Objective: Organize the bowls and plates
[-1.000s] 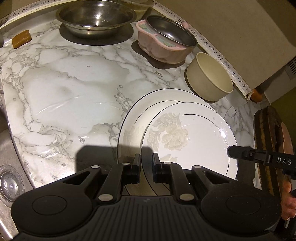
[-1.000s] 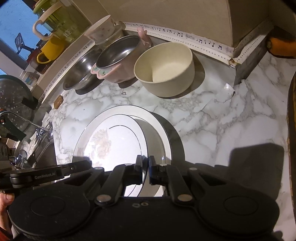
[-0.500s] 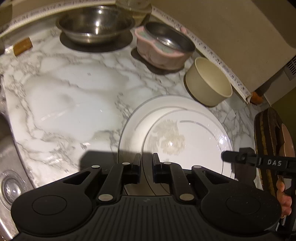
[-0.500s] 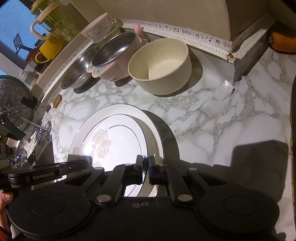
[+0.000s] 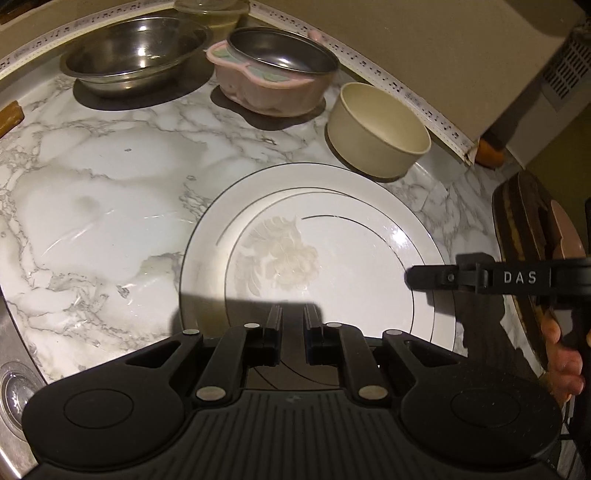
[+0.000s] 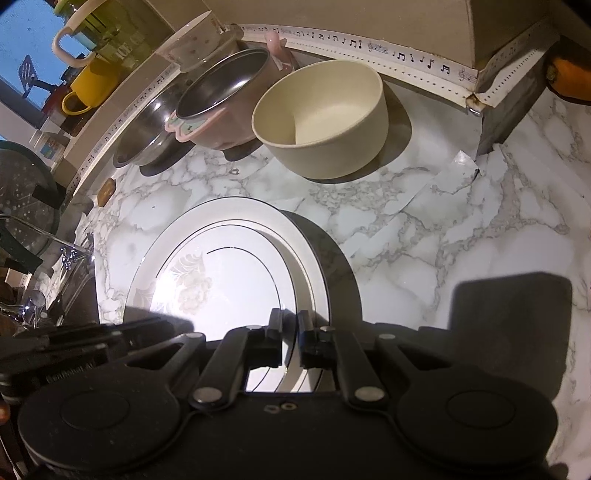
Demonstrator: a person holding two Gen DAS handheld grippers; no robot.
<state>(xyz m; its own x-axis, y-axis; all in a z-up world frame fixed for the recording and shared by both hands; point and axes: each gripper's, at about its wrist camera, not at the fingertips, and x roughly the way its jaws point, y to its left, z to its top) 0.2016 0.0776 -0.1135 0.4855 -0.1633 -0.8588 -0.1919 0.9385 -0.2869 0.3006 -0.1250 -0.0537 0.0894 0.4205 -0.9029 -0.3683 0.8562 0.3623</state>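
Glossy glazed plate (image 5: 354, 258) at frame centre, catching glare. Shiny metal bowl (image 5: 133, 55) upper left. Matt cream bowl (image 5: 376, 129) upper right. Polished marble-look counter (image 5: 92, 184) left; matt black plastic gripper (image 5: 292, 325) below.

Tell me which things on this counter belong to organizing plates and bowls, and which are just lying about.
Part of the job:
small floral plate
large white plate under it
cream bowl
pink bowl with steel insert
steel bowl

Just lying about:
yellow mug
glass pitcher
wooden board
sink drain
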